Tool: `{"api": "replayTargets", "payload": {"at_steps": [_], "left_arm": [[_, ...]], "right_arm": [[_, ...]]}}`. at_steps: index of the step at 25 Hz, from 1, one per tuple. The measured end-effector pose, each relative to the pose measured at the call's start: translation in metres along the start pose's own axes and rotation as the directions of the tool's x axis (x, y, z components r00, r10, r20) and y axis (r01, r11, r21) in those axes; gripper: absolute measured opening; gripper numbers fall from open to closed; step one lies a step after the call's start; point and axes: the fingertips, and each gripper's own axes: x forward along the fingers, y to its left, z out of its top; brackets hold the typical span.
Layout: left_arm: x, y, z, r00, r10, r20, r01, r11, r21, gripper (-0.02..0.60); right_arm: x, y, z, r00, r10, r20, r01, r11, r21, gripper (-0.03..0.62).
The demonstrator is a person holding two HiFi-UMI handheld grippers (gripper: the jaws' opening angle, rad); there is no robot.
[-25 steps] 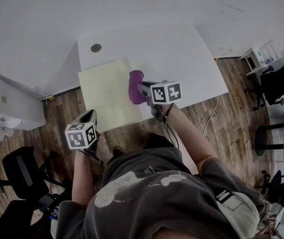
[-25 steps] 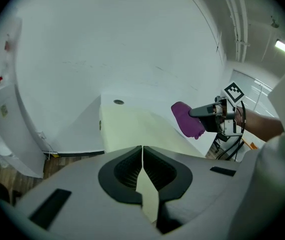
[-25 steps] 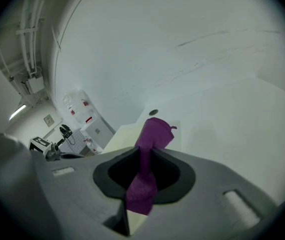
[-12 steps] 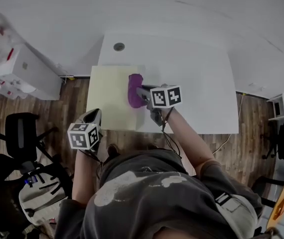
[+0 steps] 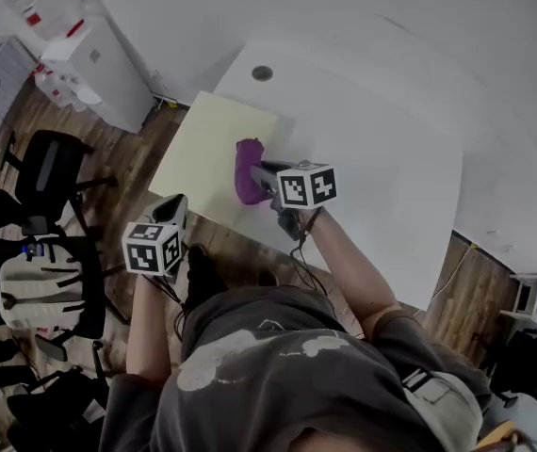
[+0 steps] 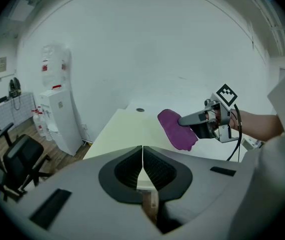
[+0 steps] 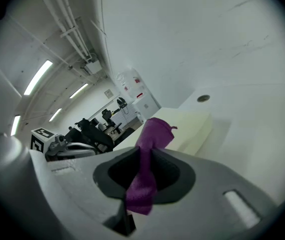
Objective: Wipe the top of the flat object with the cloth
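Note:
A pale yellow flat board lies on the left part of the white table. Over the board's right edge, my right gripper is shut on a purple cloth. The cloth hangs from the jaws down to the board. The right gripper view shows that cloth pinched between the jaws, with the board beyond. My left gripper hovers off the table's near edge, beside the board's near corner. Its jaws are shut on nothing in the left gripper view, where the cloth shows ahead.
A round cable hole sits in the table behind the board. Left of the table stand a white water dispenser, black office chairs and a chair with a pale bag on the wooden floor.
The head view has swung round, so the table now lies slanted. The right gripper has carried the cloth slightly inward from the board's right edge. The left gripper has held its place.

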Motion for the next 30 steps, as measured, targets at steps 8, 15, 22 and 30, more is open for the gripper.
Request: {"api": "replayTargets", "payload": {"at_steps": [8,15,22,30], "left_arm": [[-0.044,0.010,-0.015,0.988,0.151,0.043,-0.146,0.983,-0.107,0.000],[-0.079,0.004,-0.035,0.971,0.199,0.134,-0.150,0.940,-0.305,0.000],[-0.154,-0.023,-0.109,0.937,0.320,0.141,-0.240,0.883,-0.404,0.000],[-0.205,-0.097,-0.172,0.906,0.387,0.173,-0.276,0.848,-0.452,0.000]], "right_arm": [[0.004,0.040,0.001,0.993,0.118,-0.032,-0.120,0.989,-0.084,0.066],[0.006,0.069,-0.026,0.978,0.191,-0.088,-0.201,0.972,-0.123,0.066],[-0.017,0.119,-0.088,0.958,0.234,-0.167,-0.264,0.945,-0.194,0.066],[-0.080,0.148,-0.142,0.950,0.264,-0.165,-0.298,0.925,-0.235,0.066]]}}
